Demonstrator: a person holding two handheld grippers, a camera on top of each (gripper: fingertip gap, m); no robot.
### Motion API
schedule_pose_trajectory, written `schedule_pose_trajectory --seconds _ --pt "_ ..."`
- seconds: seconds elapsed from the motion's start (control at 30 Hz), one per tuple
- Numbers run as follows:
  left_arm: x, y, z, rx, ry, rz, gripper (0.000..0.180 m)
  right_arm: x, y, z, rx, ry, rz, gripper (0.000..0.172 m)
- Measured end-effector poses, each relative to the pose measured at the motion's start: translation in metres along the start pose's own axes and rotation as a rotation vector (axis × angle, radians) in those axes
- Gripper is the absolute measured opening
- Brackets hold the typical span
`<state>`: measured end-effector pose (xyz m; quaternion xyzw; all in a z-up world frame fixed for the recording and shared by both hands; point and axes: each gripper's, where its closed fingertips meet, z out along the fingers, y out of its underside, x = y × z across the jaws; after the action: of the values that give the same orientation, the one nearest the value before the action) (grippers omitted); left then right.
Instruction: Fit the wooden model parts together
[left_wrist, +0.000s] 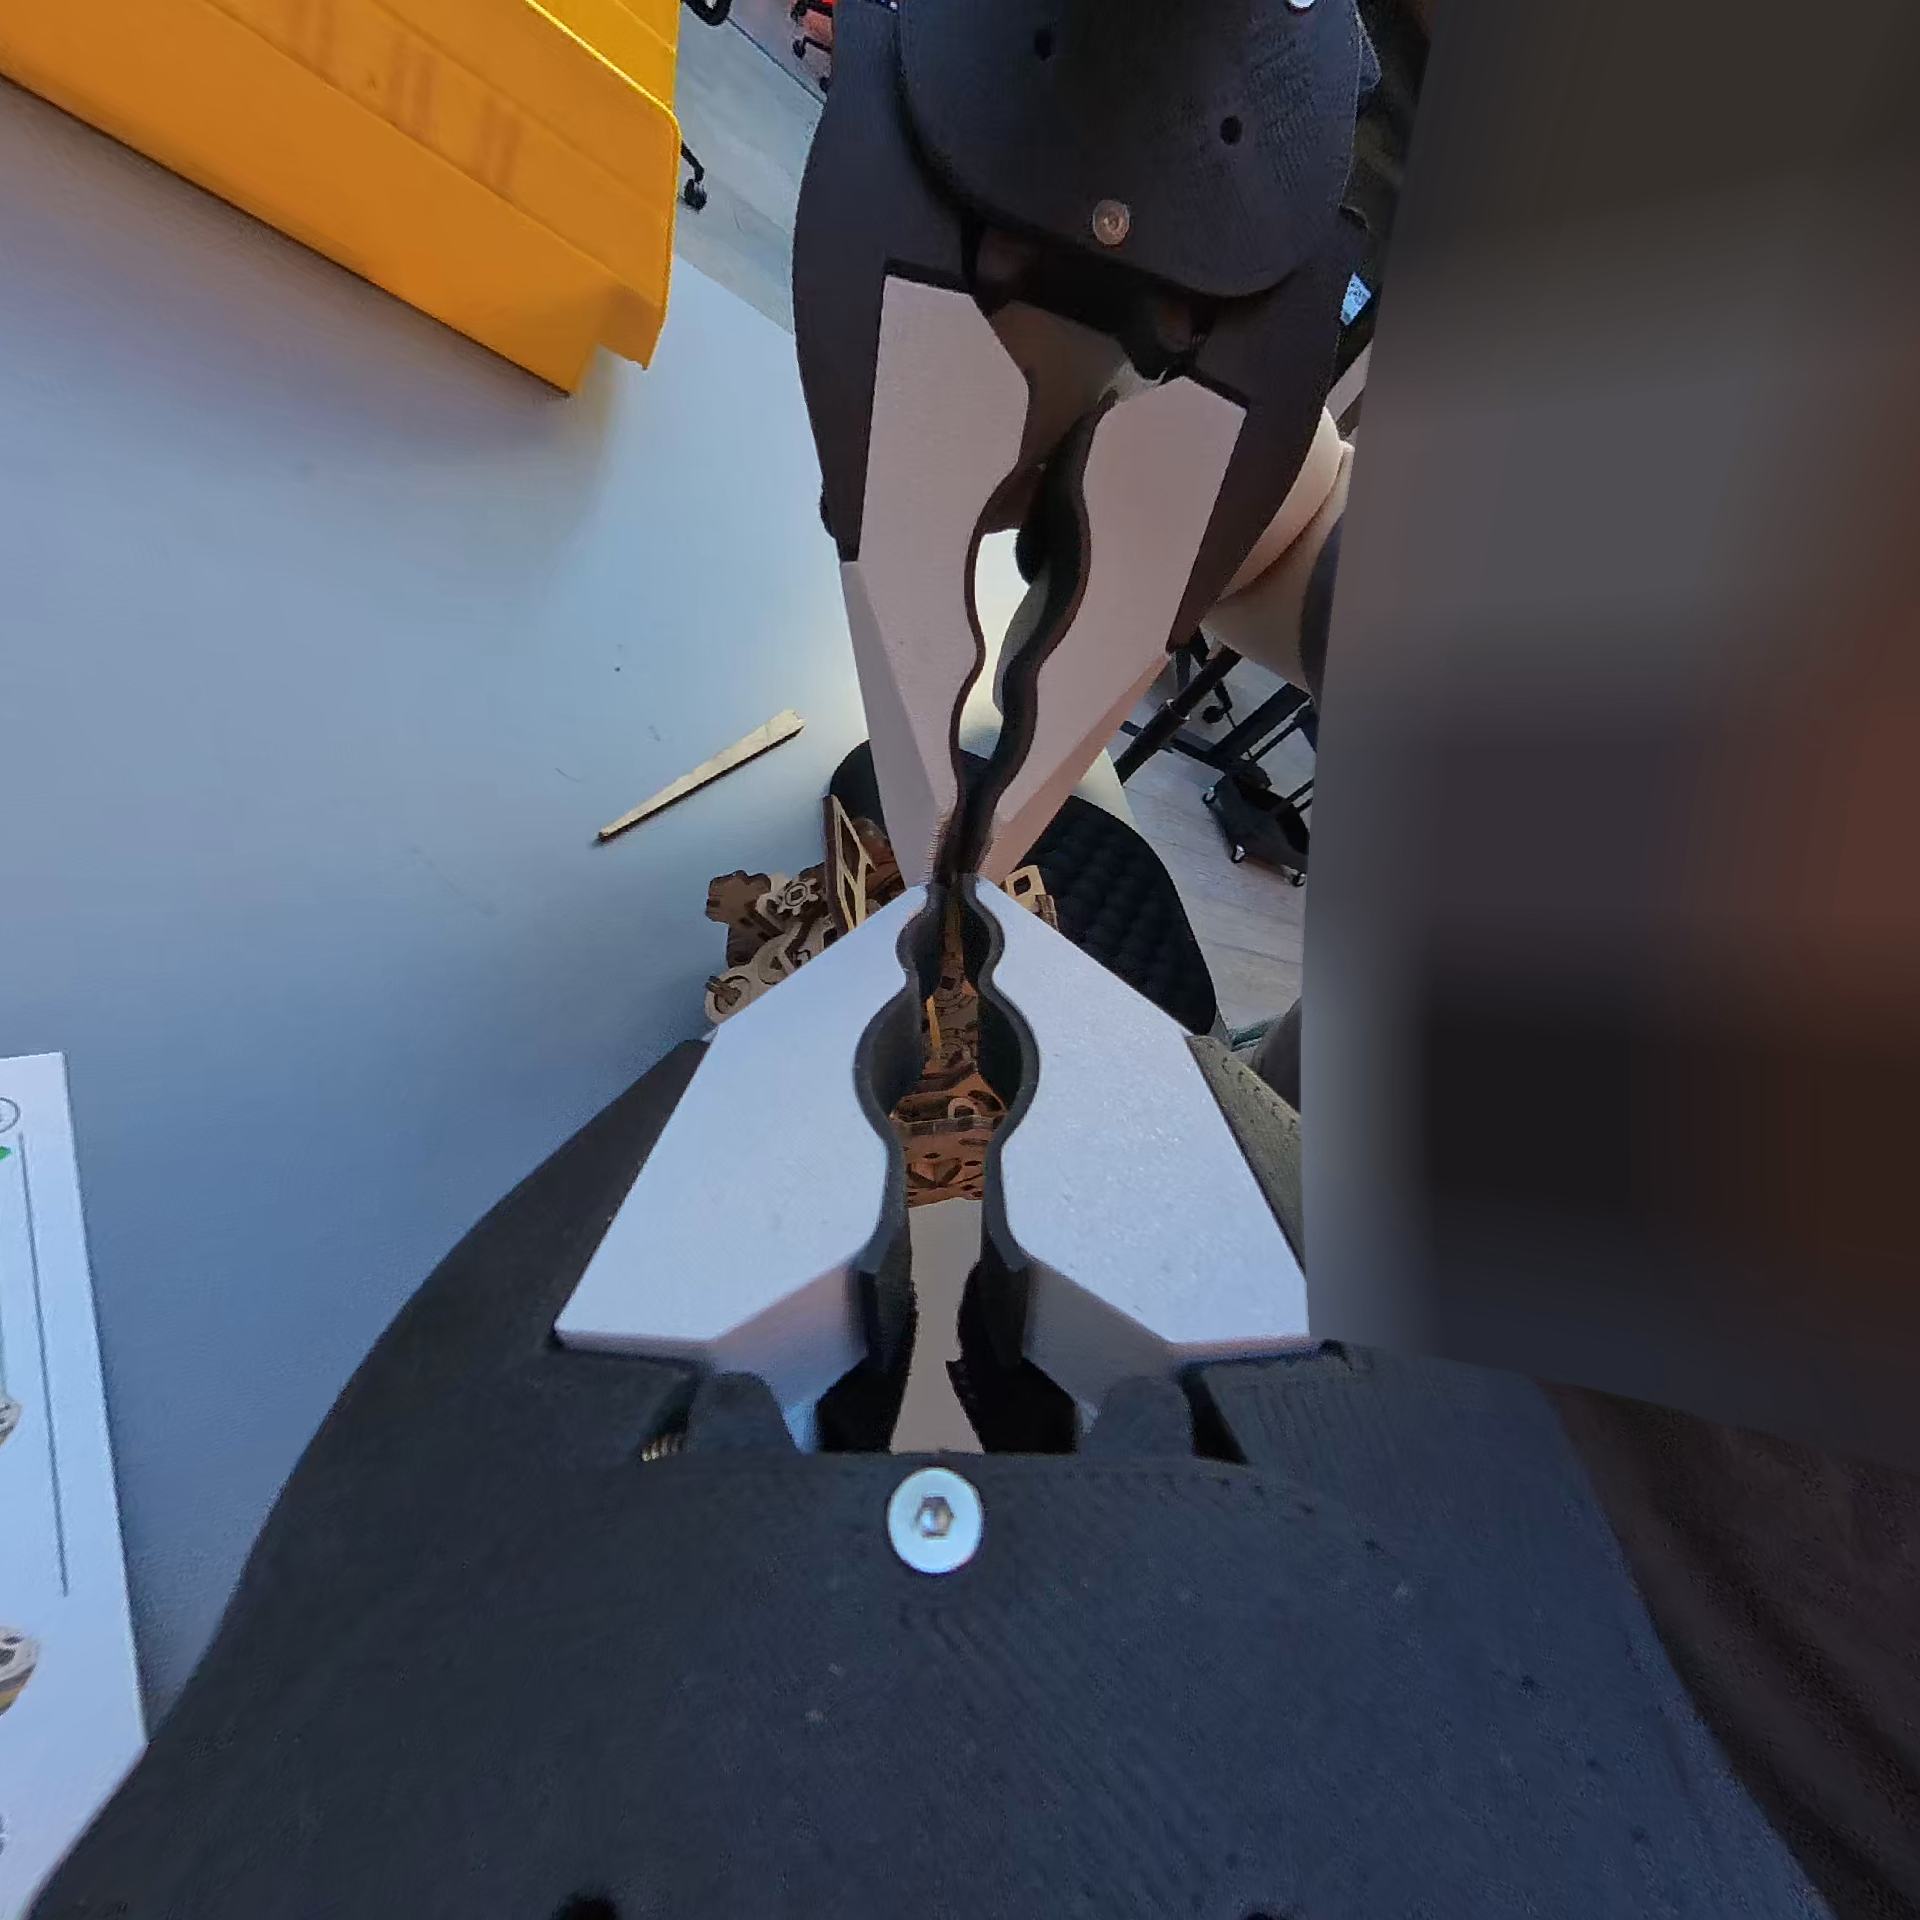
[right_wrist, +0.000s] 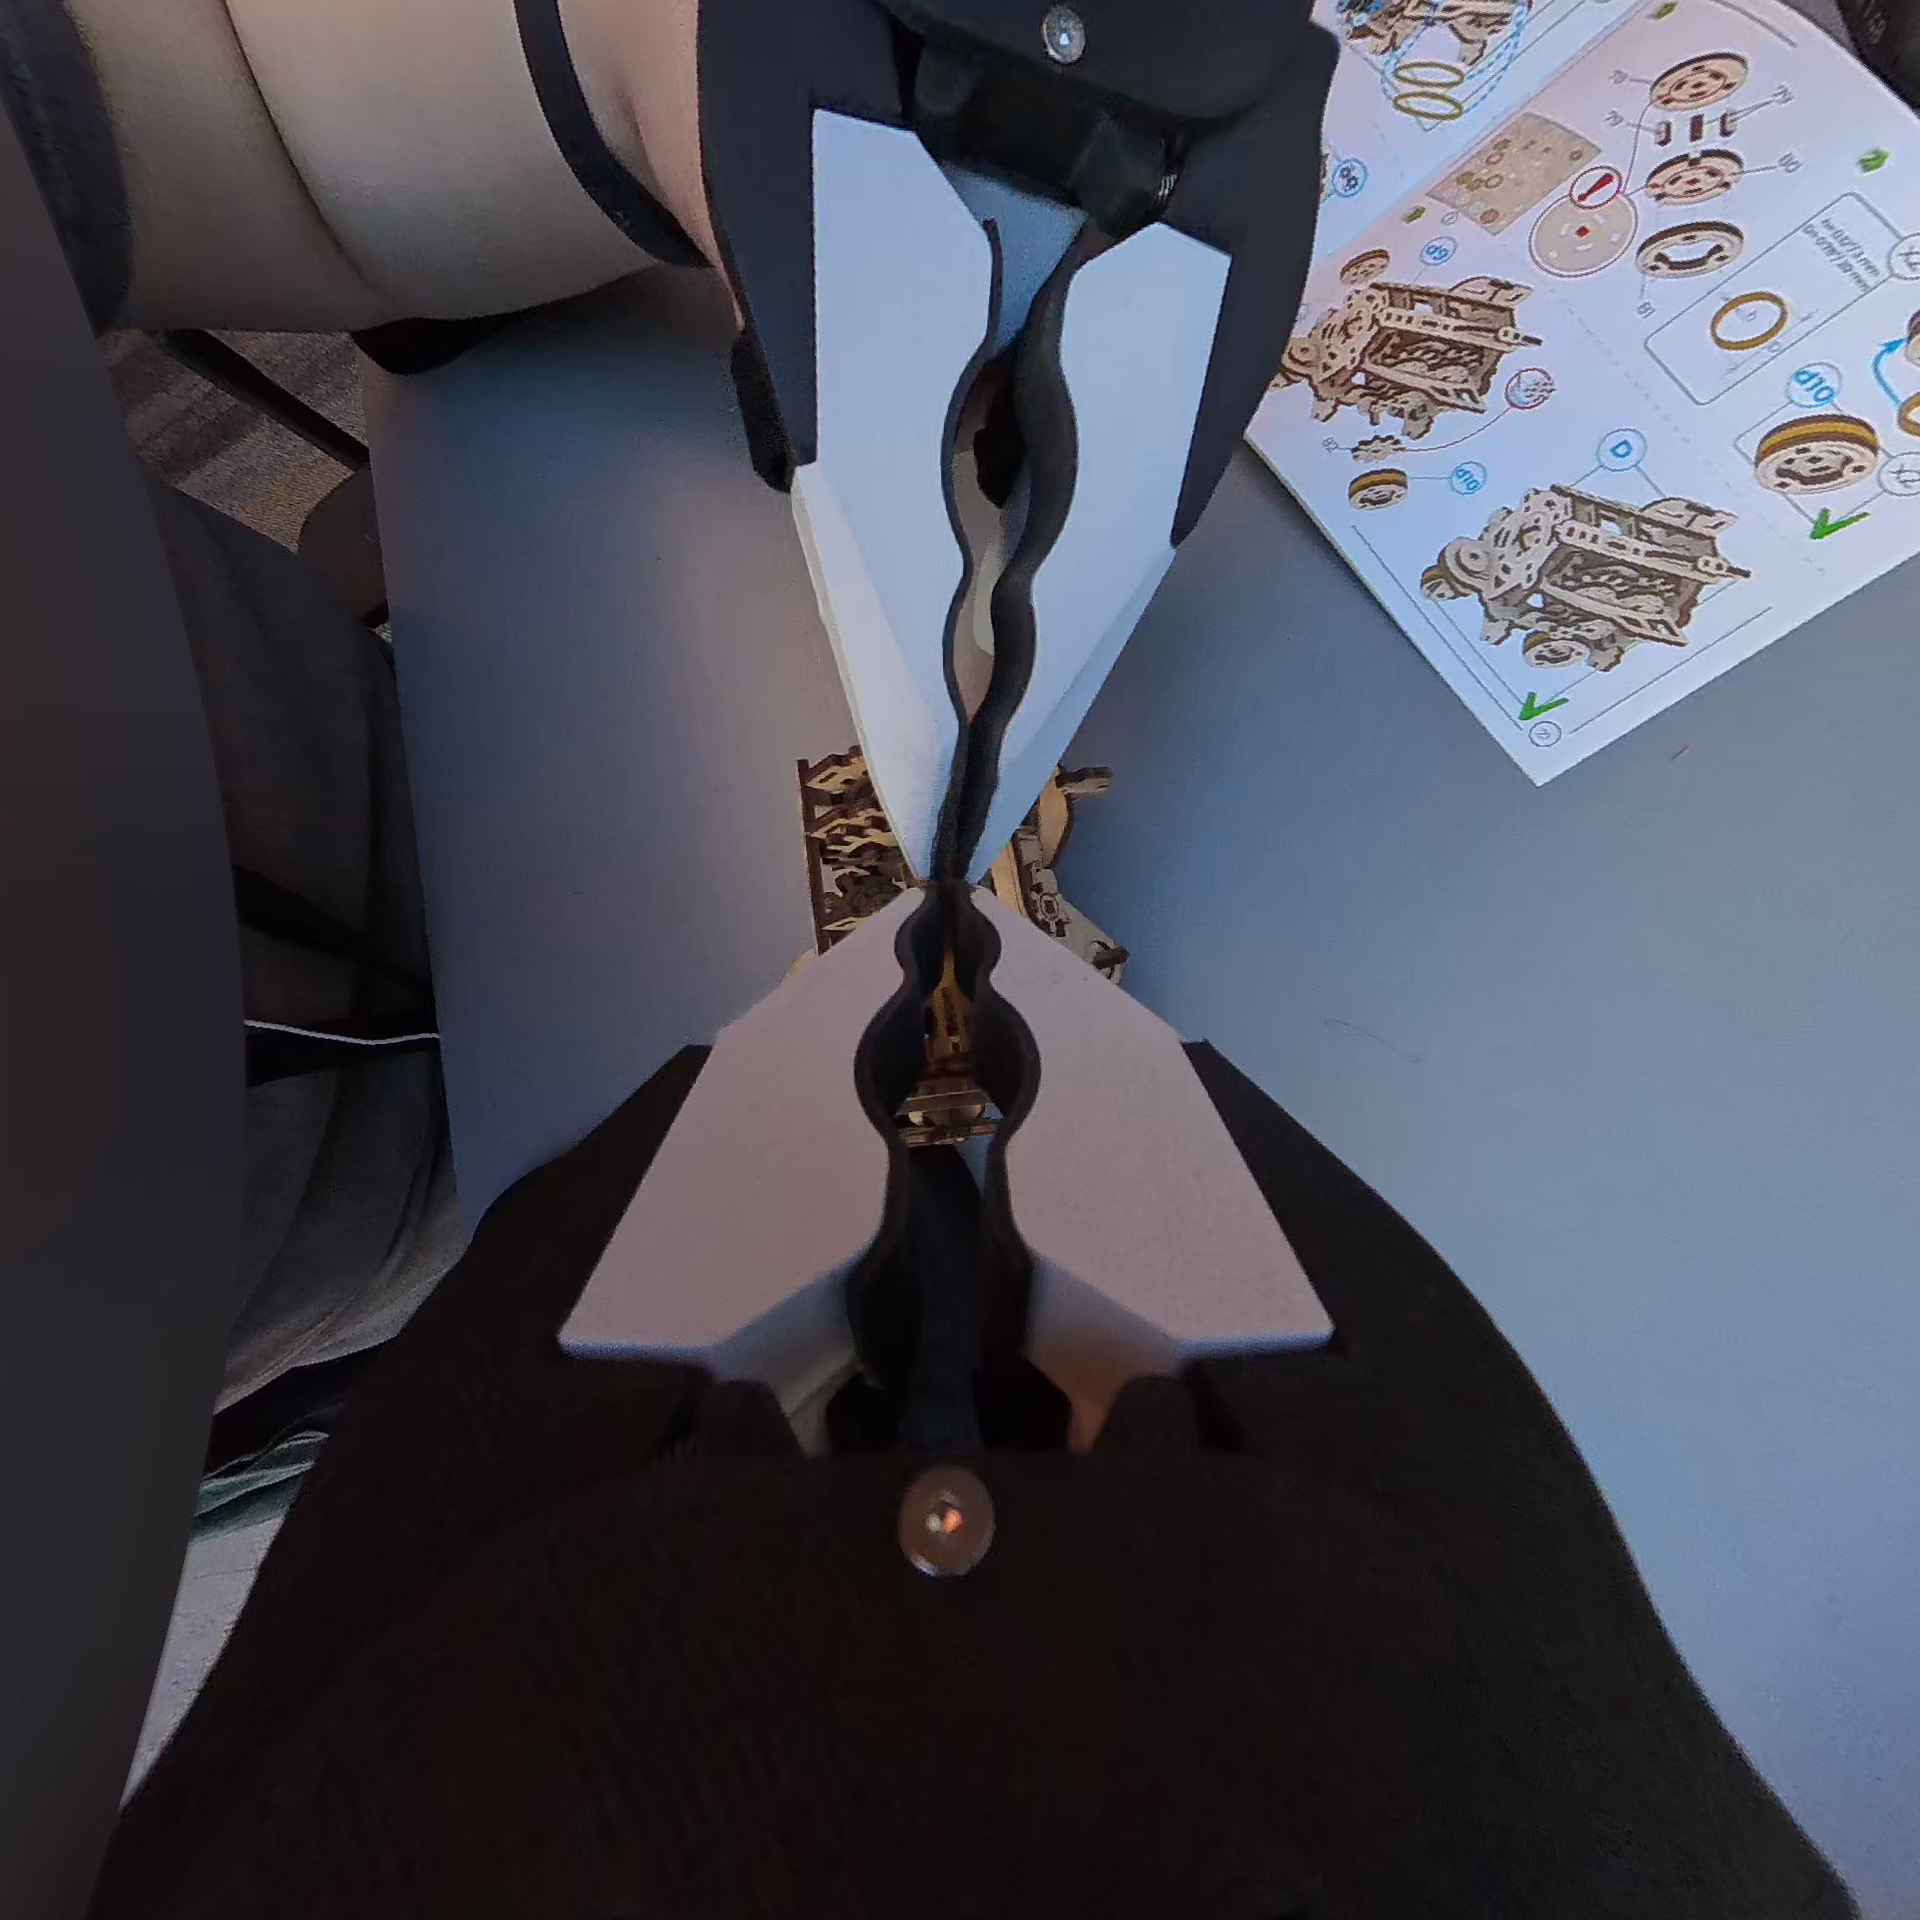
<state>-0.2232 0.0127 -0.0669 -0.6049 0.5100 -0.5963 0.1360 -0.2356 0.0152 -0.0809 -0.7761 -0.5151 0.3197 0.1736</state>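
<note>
Grey bench (right_wrist: 1455, 1143) carries the wooden model (right_wrist: 862, 852) beneath my grippers. Left gripper (left_wrist: 951, 883) and right gripper (right_wrist: 951, 888) meet tip to tip, both closed on one thin part (left_wrist: 948, 940). Next I should press it carefully into the model.

Cool, dim daylight, brighter on the counter (left_wrist: 312, 623) left of the left gripper (left_wrist: 954, 883). Right gripper (right_wrist: 948, 888) body nearly black, underexposed. Strong fisheye stretch at edges. Yellow bin (left_wrist: 395, 156) smeared, soft. Big blurred patches at one side of each view.
</note>
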Motion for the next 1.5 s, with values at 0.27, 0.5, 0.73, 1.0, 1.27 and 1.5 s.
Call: schedule_pose_trajectory --seconds 0.27,0.5,0.73,1.0,1.27,1.5 --pt "-0.005 0.003 -0.001 -0.017 -0.023 -0.039 0.007 0.002 -0.001 -0.003 0.046 -0.010 0.034 0.000" --pt "-0.005 -0.002 -0.001 0.010 -0.015 -0.043 0.005 -0.001 -0.001 -0.004 0.057 -0.051 0.057 0.000" --pt "-0.003 -0.001 0.002 0.013 -0.015 0.007 0.000 -0.002 0.000 -0.005 0.068 -0.094 0.089 0.000" --pt "-0.004 -0.005 0.001 0.040 -0.018 -0.001 0.013 -0.004 0.001 -0.004 0.080 -0.132 0.113 0.000" --pt "0.000 -0.004 0.002 0.032 0.015 -0.028 0.000 -0.003 0.000 -0.005 0.081 -0.114 0.085 0.000" --pt "-0.010 -0.005 -0.001 0.064 -0.033 -0.134 0.000 0.004 -0.002 -0.004 0.154 -0.025 0.009 0.016"
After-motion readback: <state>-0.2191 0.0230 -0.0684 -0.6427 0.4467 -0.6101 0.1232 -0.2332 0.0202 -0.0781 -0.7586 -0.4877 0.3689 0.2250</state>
